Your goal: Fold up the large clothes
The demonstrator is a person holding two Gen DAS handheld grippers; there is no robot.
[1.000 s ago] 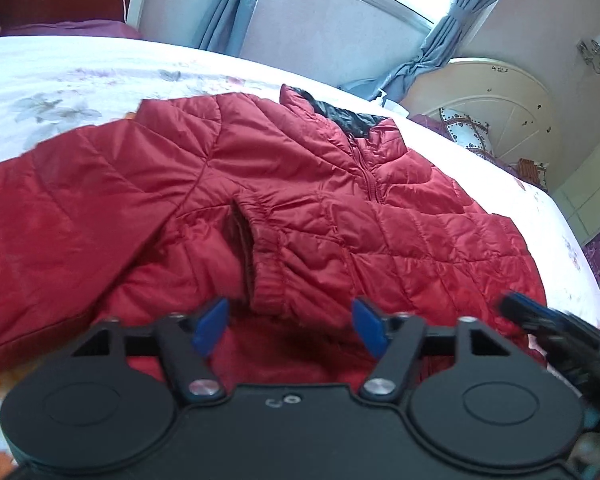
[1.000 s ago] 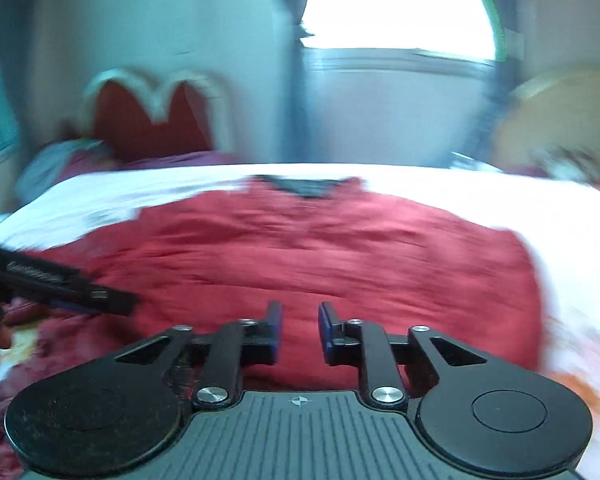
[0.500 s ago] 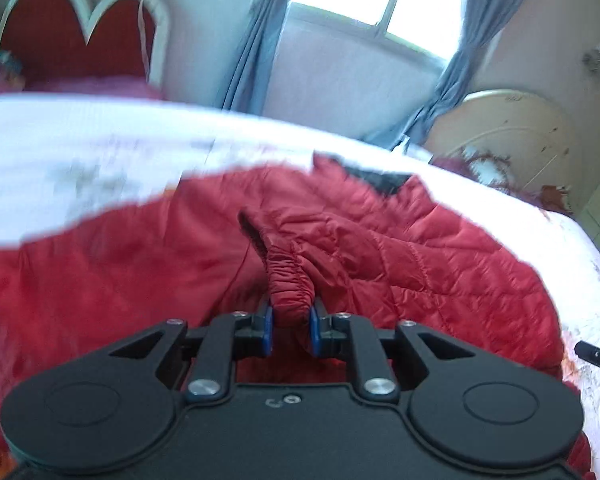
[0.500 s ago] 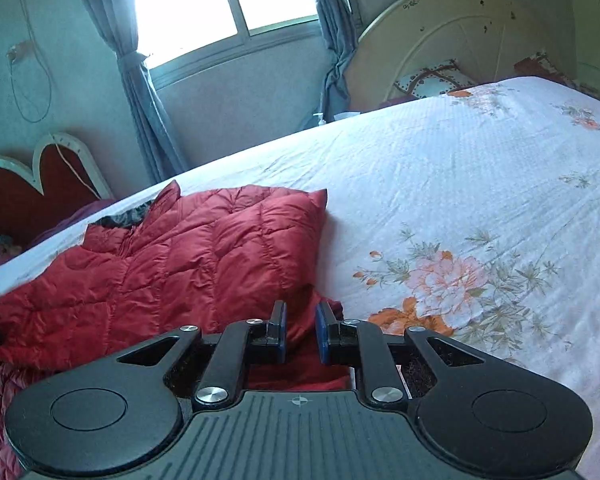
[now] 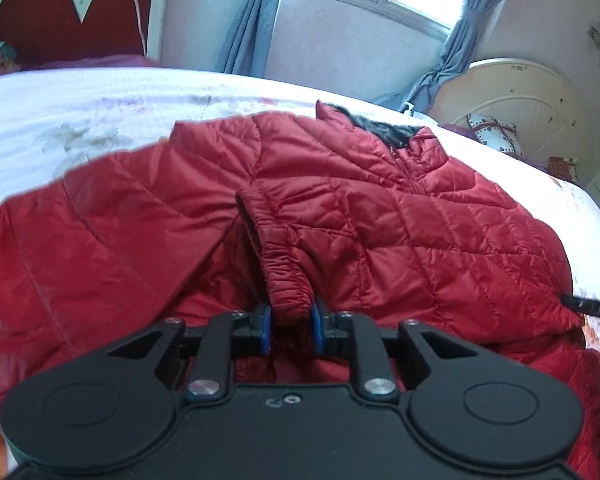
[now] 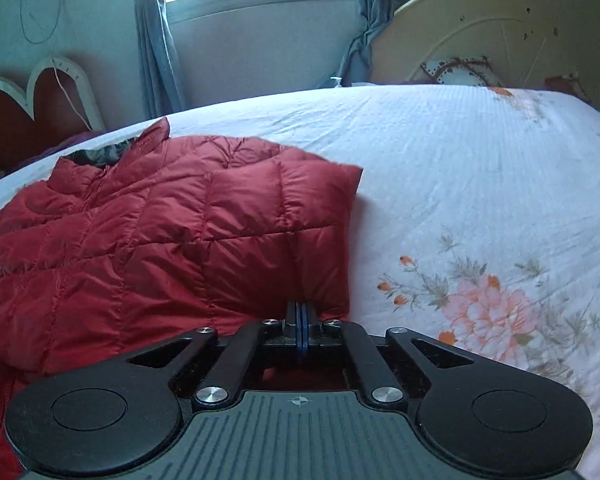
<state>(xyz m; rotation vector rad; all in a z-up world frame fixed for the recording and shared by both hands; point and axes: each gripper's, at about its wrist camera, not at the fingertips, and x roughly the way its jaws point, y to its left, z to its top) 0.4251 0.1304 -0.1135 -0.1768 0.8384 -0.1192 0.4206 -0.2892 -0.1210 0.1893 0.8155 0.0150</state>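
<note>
A red quilted puffer jacket (image 5: 380, 208) lies spread on the bed with its dark-lined collar at the far side. One sleeve is folded over the front, and its elastic cuff (image 5: 286, 280) sits between the blue pads of my left gripper (image 5: 291, 322). The jaws are opening slightly, but the pads still press on the cuff. In the right wrist view the jacket (image 6: 180, 232) fills the left half. My right gripper (image 6: 300, 318) is shut, pads together, pinching the jacket's near edge by its right corner. Its black tip (image 5: 570, 301) shows at the jacket's right side.
A white floral bedsheet (image 6: 480, 200) stretches to the right of the jacket. A red heart-shaped headboard (image 5: 72, 16) stands at the far left and a cream round headboard (image 6: 480, 28) at the far right. Between them, grey curtains frame a window.
My left gripper went from wide open to closed around the sleeve cuff, now a little wider. The right gripper swung to the jacket's right edge, dropped and closed there.
</note>
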